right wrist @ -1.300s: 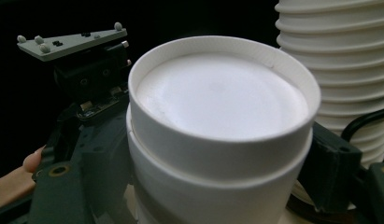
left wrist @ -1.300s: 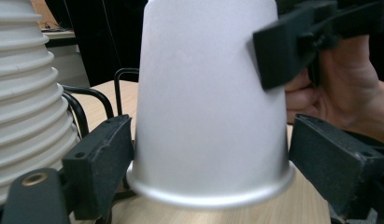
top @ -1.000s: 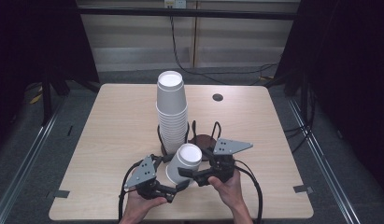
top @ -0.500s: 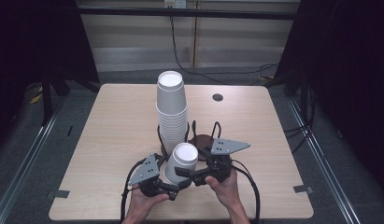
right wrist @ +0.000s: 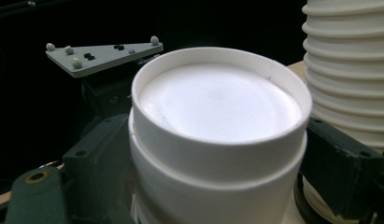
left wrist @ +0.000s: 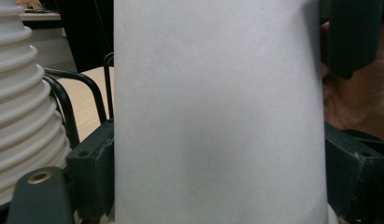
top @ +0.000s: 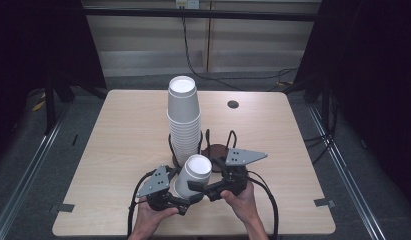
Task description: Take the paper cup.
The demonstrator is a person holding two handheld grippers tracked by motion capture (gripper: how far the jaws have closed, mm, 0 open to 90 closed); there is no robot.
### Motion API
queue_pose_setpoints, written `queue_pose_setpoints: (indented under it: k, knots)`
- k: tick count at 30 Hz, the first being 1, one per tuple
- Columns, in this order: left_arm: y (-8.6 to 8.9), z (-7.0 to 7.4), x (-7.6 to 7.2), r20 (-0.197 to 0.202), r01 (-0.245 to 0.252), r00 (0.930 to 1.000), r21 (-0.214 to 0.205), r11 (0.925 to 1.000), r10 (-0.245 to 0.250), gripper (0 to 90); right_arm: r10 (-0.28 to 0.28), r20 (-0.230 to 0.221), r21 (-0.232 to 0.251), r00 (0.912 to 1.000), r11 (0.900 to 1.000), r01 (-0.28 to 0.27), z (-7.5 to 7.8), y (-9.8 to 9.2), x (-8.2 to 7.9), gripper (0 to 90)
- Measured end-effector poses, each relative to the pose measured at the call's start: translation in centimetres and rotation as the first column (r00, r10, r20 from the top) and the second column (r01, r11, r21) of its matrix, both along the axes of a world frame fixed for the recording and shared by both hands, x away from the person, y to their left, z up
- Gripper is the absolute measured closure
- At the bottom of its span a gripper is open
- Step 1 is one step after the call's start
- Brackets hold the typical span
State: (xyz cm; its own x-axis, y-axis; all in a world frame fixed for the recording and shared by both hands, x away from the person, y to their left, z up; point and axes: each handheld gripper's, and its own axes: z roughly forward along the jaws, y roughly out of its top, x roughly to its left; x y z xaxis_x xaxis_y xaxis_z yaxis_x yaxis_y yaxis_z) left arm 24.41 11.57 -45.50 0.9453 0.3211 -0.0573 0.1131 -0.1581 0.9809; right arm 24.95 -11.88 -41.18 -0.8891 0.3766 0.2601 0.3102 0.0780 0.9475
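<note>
Standing near the table's front edge point(top: 193, 231), the cup point(top: 193, 175) sits between closing left jaws and opening right jaws.

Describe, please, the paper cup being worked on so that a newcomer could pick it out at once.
On the wooden table, find the tall stack of white cups in a black wire holder. Nearer the person stands the upside-down white cup, flanked by the left tongs and right tongs. Unlike its neighbours, it stands apart from the stack.
</note>
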Motion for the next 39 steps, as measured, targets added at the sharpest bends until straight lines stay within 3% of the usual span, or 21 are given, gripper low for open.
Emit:
queue_pose_setpoints:
  k: [5,13,18,20,26,32,36,39]
  knots:
    - [0.2,0.0,0.2,-0.007,-0.021,0.9997,0.021,0.9996,0.021,14.8,-0.013,0.003,0.000,0.9999,0.9999,0.013,0.1,-0.6,-0.1,13.2]
    - [0.8,0.3,0.4,-0.014,-0.019,0.9997,0.067,0.9976,0.020,14.8,-0.016,0.004,-0.013,0.9999,0.9998,0.016,-0.1,-1.5,-0.3,13.0]
    - [0.9,0.4,0.5,-0.021,-0.015,0.9996,0.075,0.9971,0.017,14.8,-0.021,0.001,-0.020,0.9998,0.9996,0.021,-0.3,-1.9,-0.4,13.0]
    - [0.9,0.6,0.6,-0.011,-0.011,0.9999,0.122,0.9925,0.012,14.7,-0.018,0.005,-0.030,0.9998,0.9994,0.019,-0.3,-2.2,-0.5,13.0]
    - [1.2,1.0,0.7,-0.008,-0.020,0.9997,0.143,0.9895,0.022,15.1,-0.028,0.004,-0.059,0.9996,0.9979,0.028,-0.3,-2.3,-0.5,13.0]
    - [1.7,1.3,0.9,-0.001,-0.027,0.9996,0.204,0.9786,0.028,15.2,-0.020,-0.007,-0.107,0.9998,0.9941,0.019,-0.4,-2.1,-0.5,13.0]
    - [2.0,1.4,1.0,-0.012,-0.009,0.9999,0.218,0.9760,0.012,15.1,-0.002,-0.008,-0.143,1.0000,0.9898,0.001,-0.3,-2.1,-0.4,13.0]
    - [2.1,1.7,1.1,-0.006,0.001,1.0000,0.261,0.9653,0.001,15.1,0.001,-0.015,-0.167,0.9999,0.9860,-0.003,-0.3,-2.0,-0.4,13.1]
